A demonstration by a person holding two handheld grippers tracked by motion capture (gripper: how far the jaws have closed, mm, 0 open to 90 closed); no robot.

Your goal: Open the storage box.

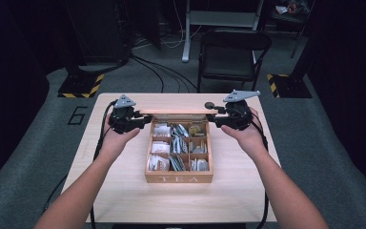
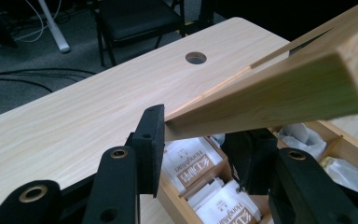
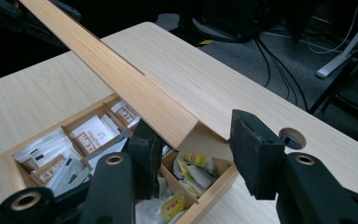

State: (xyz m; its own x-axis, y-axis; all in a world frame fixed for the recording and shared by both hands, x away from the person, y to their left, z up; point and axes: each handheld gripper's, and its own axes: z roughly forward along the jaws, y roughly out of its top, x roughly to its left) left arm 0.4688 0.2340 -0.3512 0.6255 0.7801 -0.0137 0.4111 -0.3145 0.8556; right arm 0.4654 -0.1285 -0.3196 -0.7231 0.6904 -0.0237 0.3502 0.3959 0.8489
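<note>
While the two forearms came in from the bottom of the high view, one wooden tea box (image 1: 178,178) was seen near the middle of the light table (image 1: 124,191), with the word TEA on its near wall. The box was divided into nine compartments, three rows of three, and tea bags (image 1: 158,162) in white and yellow wrappers lay in them; their number could not be counted.

Behind the compartments, one wooden lid (image 1: 174,111) was held raised over the far edge of the box. At its left end the left gripper (image 1: 142,121) was placed, and in the left gripper view its two black jaws stood on both sides of the lid's end (image 2: 261,98), narrow around it; whether both pads pressed the wood could not be told. At the right end the right gripper (image 1: 213,117) was placed, and in the right gripper view its jaws were wide apart around the lid's corner (image 3: 168,116), the right pad (image 3: 256,151) clearly away from the wood.

Farther off, one round hole (image 2: 196,58) was seen in the table, and beyond the table one black folding chair (image 1: 232,52) stood on the grey floor.
</note>
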